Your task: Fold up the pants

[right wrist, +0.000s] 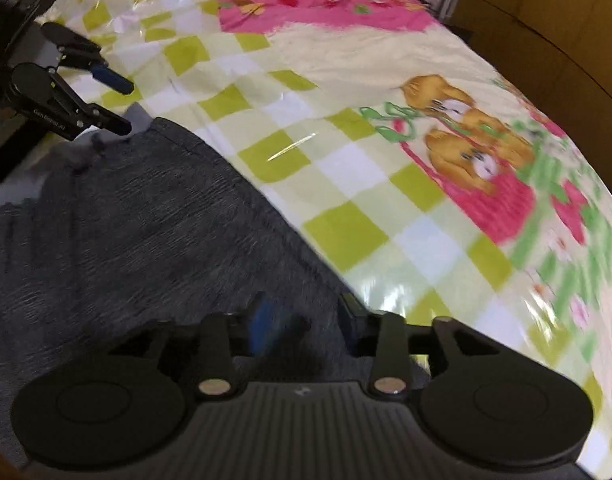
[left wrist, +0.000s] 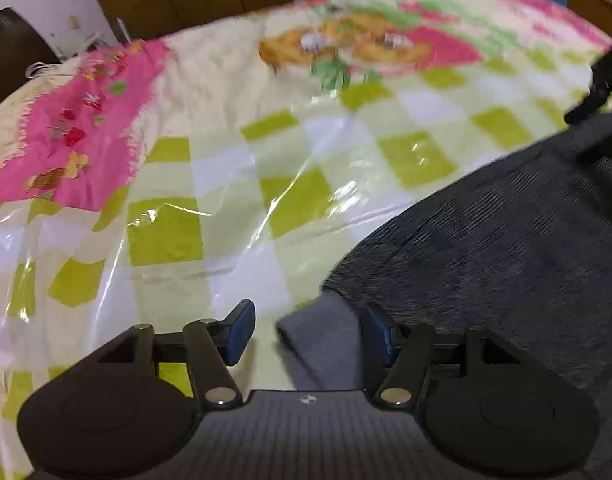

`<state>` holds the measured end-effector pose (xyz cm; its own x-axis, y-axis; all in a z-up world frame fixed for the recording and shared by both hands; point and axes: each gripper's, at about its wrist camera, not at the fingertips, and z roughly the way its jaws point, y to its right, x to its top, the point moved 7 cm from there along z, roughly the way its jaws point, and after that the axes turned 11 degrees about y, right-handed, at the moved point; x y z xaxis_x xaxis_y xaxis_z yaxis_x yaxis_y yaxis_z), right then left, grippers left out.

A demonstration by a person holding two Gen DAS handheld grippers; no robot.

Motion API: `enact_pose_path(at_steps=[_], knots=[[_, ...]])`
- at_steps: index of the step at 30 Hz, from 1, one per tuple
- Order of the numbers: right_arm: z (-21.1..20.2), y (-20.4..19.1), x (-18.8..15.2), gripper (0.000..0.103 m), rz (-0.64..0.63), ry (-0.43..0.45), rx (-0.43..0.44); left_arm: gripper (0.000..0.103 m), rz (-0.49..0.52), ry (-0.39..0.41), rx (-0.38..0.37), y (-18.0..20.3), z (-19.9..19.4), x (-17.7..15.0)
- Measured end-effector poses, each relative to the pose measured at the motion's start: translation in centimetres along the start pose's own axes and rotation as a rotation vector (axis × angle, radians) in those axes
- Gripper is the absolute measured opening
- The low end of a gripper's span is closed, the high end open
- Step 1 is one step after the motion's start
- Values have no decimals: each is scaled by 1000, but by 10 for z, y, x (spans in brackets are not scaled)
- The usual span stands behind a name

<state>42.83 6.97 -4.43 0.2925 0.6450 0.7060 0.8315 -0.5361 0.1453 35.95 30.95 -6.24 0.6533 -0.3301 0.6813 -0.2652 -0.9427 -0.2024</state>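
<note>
Pants: dark grey knit pants lie spread on a checked cloth under a clear plastic sheet; whether a worktop or a bed lies beneath cannot be told. In the left wrist view they fill the lower right; in the right wrist view the lower left.
Feel: judged soft, light and floppy, with no stiffness; a raised edge will likely sag and drag the rest along. The glossy plastic below looks slippery, so the cloth may slide when pulled.
Where to grip: at an edge or corner, pinching all layers together. The paler grey band at the near corner looks like a hem or waistband and gives a thicker, firmer bite than the flat middle.
Left tongs: the left tongs stand released, jaws well apart. The pale band lies in the gap between the blue pads, but neither pad presses on it. Seen from the right wrist view, they hang at the pants' far corner, gaping.
Right tongs: the right tongs are partly open over the pants' edge, where it meets the checked cloth. This part is blurred; dark fabric shows between the jaws, but no pinch is visible, so they read as released.
Risk: a grip on one layer only would pull the fold askew.
</note>
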Motion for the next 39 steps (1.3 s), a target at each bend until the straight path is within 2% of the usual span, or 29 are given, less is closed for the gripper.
enact_pose_path(at_steps=[4,5,7,10,11,15,16,18,19,20,22,23,24,27,32,36,39], knots=[[37,13,-4,43,-58,-78,19,76,15,-74,-137,3,10,6],[42,16,-8,44,-68,-108,40,76,32,-89,-149,4,11,6],[51,22,-18,44,-66,-185,93,72,68,-117,-166,9,14,5],[55,32,-21,47,-39,-220,154,67,83,-149,-180,14,19,5],[58,36,-22,51,-37,-237,152,65,98,-150,-183,17,19,5],[62,42,-28,49,-35,-271,173,58,108,-142,-186,20,21,8],[64,41,-30,47,-30,-268,170,55,104,-138,-184,20,22,9],[65,40,-31,29,-3,-251,164,52,109,-123,-172,23,22,10],[64,38,-31,15,7,-231,158,51,111,-115,-163,24,22,10],[62,36,-32,8,12,-223,153,49,111,-106,-154,25,21,10],[56,31,-33,5,-1,-201,128,44,101,-84,-141,25,16,8],[52,30,-33,4,5,-192,110,31,94,-73,-130,24,13,9],[50,31,-31,4,19,-182,91,23,98,-67,-104,22,11,9],[29,30,-24,4,53,-129,59,23,85,-37,-92,19,-6,11],[-43,17,-1,4,78,4,43,22,88,43,-86,26,-52,14],[-114,-30,6,4,40,74,81,22,73,108,-97,39,-100,-2],[-161,-83,-6,4,28,98,143,22,49,140,-98,49,-136,-28]])
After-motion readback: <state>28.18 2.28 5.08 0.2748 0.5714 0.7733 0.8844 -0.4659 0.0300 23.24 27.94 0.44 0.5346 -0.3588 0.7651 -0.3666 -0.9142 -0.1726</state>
